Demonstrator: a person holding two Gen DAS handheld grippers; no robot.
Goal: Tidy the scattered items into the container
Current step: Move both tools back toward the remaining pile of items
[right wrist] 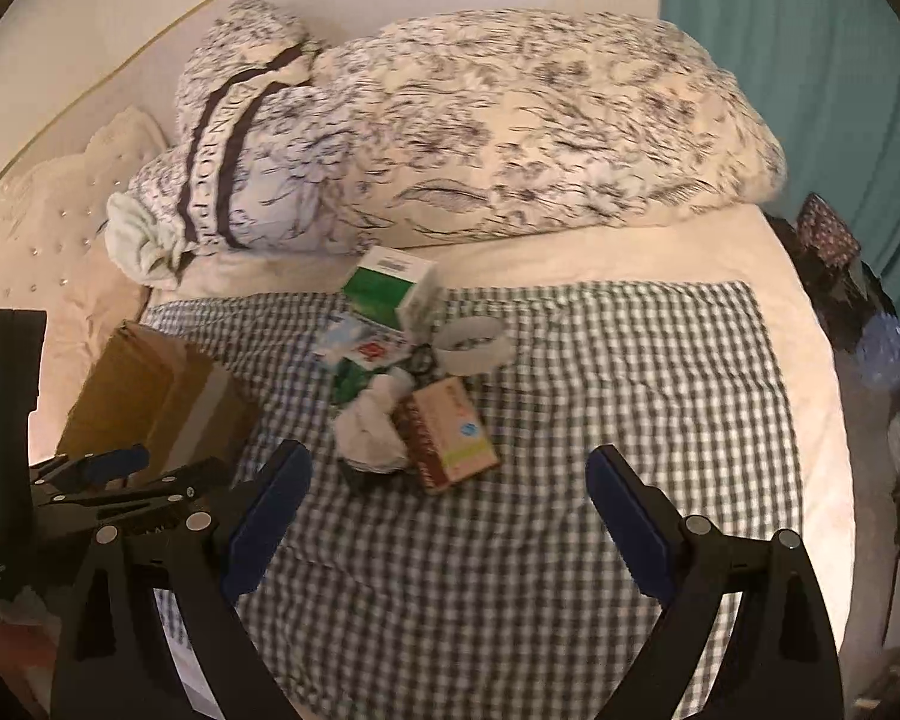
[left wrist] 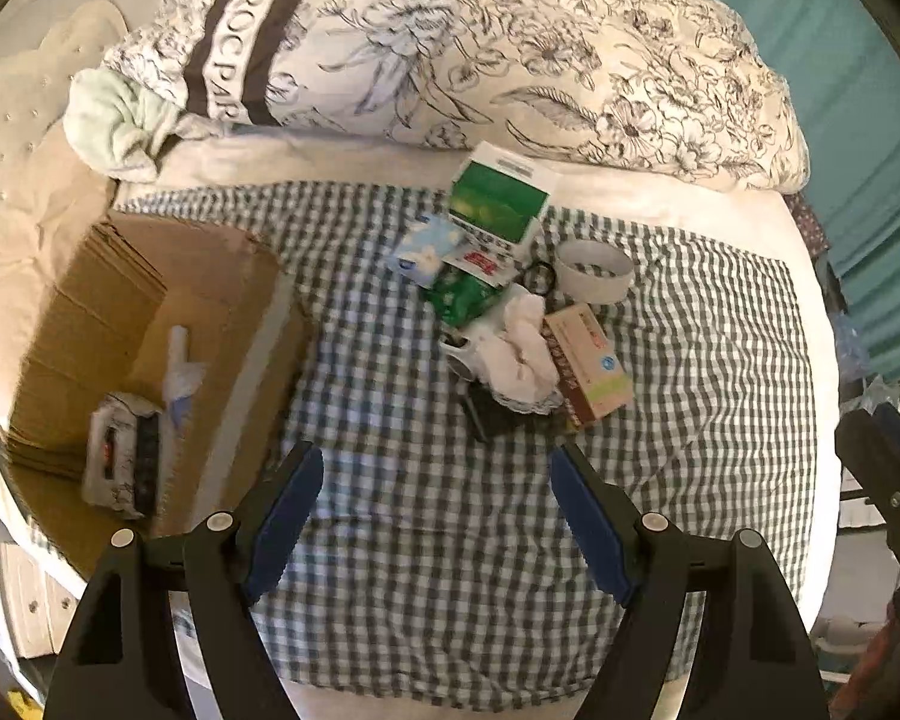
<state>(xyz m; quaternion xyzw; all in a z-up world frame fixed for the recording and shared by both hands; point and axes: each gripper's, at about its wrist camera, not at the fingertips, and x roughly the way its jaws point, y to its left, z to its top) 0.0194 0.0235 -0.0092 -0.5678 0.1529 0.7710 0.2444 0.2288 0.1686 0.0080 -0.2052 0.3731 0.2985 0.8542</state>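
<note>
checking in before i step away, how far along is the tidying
Early on. Done: the cardboard box already holds a white packet and a crumpled plastic bag. In hand: nothing; the left gripper and right gripper are both open and empty. Left: the pile on the checked cloth, including the green box, tape roll and tan box.

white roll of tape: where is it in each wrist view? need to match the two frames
Left wrist: the white roll of tape sits right of centre in the upper half, at the right edge of the pile, above the tan box.
Right wrist: the roll is near the centre, again at the pile's right edge.
Shared landmark: the green and white carton, just up-left of the roll in both.
</note>
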